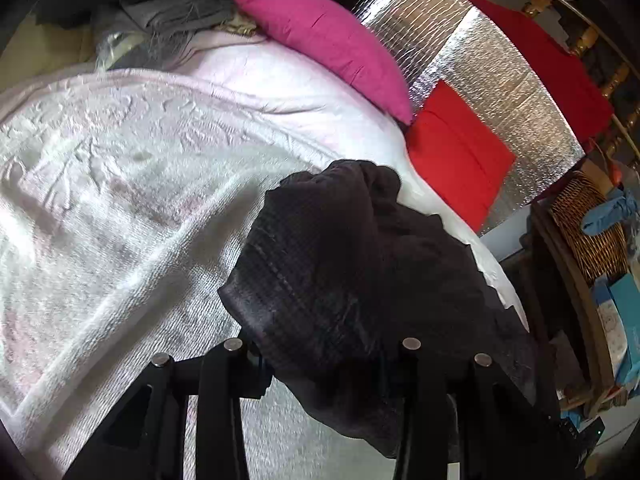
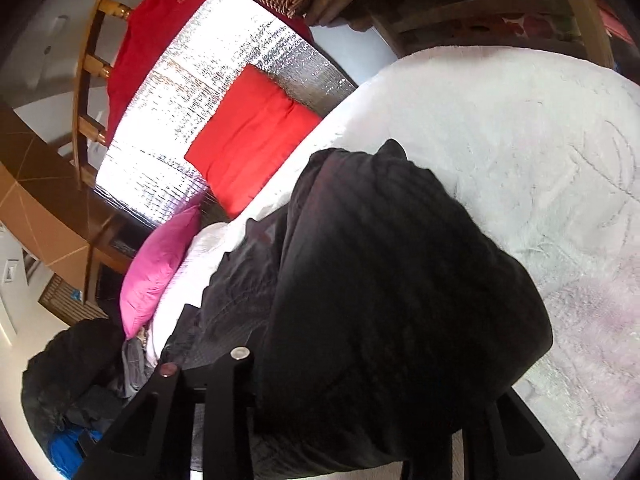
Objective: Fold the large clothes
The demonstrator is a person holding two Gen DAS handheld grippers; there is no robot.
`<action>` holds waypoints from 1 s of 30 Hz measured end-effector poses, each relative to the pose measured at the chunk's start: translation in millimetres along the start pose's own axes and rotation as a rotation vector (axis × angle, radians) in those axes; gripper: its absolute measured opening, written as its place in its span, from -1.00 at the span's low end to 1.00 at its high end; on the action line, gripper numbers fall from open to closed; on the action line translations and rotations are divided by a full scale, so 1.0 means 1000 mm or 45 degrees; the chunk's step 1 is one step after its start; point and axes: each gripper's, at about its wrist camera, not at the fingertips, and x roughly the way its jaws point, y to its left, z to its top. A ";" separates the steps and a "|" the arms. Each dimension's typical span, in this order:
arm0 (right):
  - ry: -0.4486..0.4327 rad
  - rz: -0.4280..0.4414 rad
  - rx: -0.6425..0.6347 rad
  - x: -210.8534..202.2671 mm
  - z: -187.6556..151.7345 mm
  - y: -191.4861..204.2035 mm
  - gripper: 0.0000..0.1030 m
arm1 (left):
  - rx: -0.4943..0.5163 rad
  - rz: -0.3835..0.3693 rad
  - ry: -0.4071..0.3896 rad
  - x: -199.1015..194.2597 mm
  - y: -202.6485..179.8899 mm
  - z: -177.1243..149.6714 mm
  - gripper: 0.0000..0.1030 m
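Both grippers were clamped on the black garment (image 1: 344, 264), each at one end: left gripper (image 1: 320, 364), right gripper (image 2: 360, 380). Jaws narrow, cloth bunched between. Garment hung over the near part of the white blanket (image 1: 120, 200), probably held up to spread for folding.

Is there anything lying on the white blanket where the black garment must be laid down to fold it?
Nothing visible does. The black garment hangs bunched from the left gripper and the right gripper. The white blanket beneath shows bare; the pink pillow and red pillow sit at its far edge.
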 end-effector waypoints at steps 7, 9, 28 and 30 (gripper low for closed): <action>0.088 0.031 0.024 -0.046 -0.006 -0.012 -0.24 | 0.031 -0.019 0.072 -0.060 0.008 -0.037 -0.25; 0.128 0.037 0.001 -0.065 -0.009 -0.016 -0.24 | 0.025 -0.033 0.106 -0.072 0.013 -0.051 -0.24; 0.156 -0.167 0.146 -0.135 0.046 -0.099 0.18 | 0.153 0.214 0.107 -0.127 0.050 -0.034 0.54; 0.085 -0.125 0.106 -0.143 0.060 -0.095 0.44 | 0.227 0.216 0.123 -0.121 0.037 -0.027 0.59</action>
